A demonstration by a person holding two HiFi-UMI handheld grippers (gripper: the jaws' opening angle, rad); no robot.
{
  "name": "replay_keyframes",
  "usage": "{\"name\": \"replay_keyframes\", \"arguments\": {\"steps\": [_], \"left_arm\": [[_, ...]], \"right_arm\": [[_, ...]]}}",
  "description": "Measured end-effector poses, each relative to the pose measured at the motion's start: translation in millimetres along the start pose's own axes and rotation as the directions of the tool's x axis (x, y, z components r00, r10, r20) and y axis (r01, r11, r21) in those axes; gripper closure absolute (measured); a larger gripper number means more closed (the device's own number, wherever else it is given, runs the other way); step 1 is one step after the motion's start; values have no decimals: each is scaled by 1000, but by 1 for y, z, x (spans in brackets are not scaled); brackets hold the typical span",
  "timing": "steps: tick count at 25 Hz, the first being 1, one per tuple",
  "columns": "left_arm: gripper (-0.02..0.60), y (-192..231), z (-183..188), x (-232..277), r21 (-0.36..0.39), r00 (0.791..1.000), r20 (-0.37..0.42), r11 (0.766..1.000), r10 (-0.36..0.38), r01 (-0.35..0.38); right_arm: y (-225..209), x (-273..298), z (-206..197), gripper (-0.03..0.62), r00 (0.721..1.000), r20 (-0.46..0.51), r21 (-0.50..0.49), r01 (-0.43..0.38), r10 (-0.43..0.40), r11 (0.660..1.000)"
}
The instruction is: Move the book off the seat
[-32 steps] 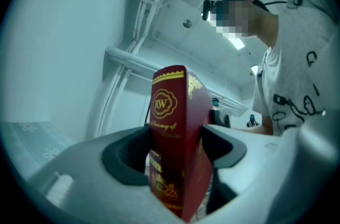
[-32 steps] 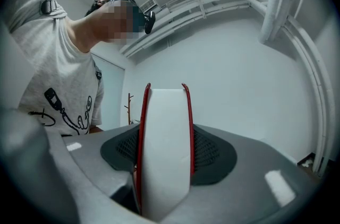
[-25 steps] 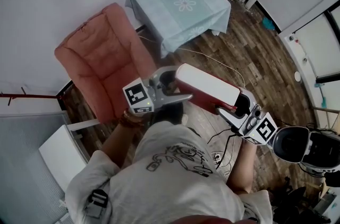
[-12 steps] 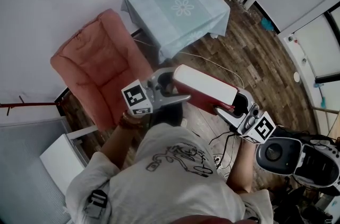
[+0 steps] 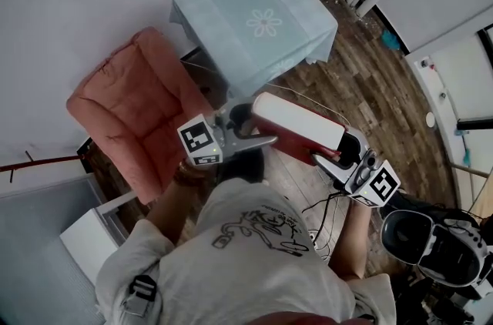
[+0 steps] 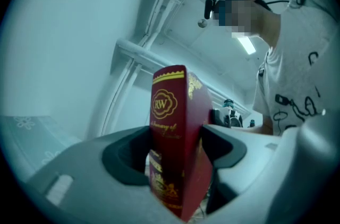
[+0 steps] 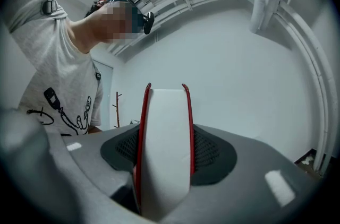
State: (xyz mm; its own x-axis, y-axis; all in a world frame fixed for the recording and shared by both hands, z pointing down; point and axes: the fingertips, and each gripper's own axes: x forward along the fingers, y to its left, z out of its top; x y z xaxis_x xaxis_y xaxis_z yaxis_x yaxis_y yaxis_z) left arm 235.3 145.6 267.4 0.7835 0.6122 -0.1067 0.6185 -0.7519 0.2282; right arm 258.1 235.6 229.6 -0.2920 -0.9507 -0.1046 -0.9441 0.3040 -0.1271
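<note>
A thick red book [image 5: 296,127] with white page edges hangs in the air in front of the person, held by both grippers. My left gripper [image 5: 248,129] is shut on its spine end; in the left gripper view the gilt-lettered red spine [image 6: 175,138] stands upright between the jaws. My right gripper [image 5: 337,154] is shut on the other end, where the white page block [image 7: 166,148] fills the gap between the pads. The pink armchair [image 5: 131,112] stands to the left, its seat bare, well apart from the book.
A small table with a pale flowered cloth [image 5: 254,15] stands beyond the book, by the wall. A white unit [image 5: 88,242] sits at lower left. Cables [image 5: 327,212] and a round machine [image 5: 427,239] lie on the wood floor at lower right.
The book and both grippers keep their place in the view while armchair and table slide left and the floor machine shifts below: the person has carried the book sideways, further from the chair.
</note>
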Motion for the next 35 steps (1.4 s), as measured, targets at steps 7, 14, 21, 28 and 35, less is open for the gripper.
{"name": "replay_keyframes", "arguments": {"steps": [7,14,21,28,35], "left_arm": [[276,82,22,5,-18,1000,-3,1000,19,-19],[276,157,40,9,-35,999,3,998,47,-47],[276,219,50,10,-50,996,6,995,84,-84],[276,254,59,8,-58,992,15,990,127,-126],[276,250,62,-33,-52,981,32,981,190,-189]], "right_arm": [[-74,46,9,342,1000,-12,11,-12,12,1000],[-141,87,15,342,999,-30,20,-28,29,999],[-199,122,15,342,998,-45,32,-45,47,998],[-231,146,18,342,996,-52,38,-76,78,996],[-211,178,11,342,990,-53,42,-126,128,991]]}}
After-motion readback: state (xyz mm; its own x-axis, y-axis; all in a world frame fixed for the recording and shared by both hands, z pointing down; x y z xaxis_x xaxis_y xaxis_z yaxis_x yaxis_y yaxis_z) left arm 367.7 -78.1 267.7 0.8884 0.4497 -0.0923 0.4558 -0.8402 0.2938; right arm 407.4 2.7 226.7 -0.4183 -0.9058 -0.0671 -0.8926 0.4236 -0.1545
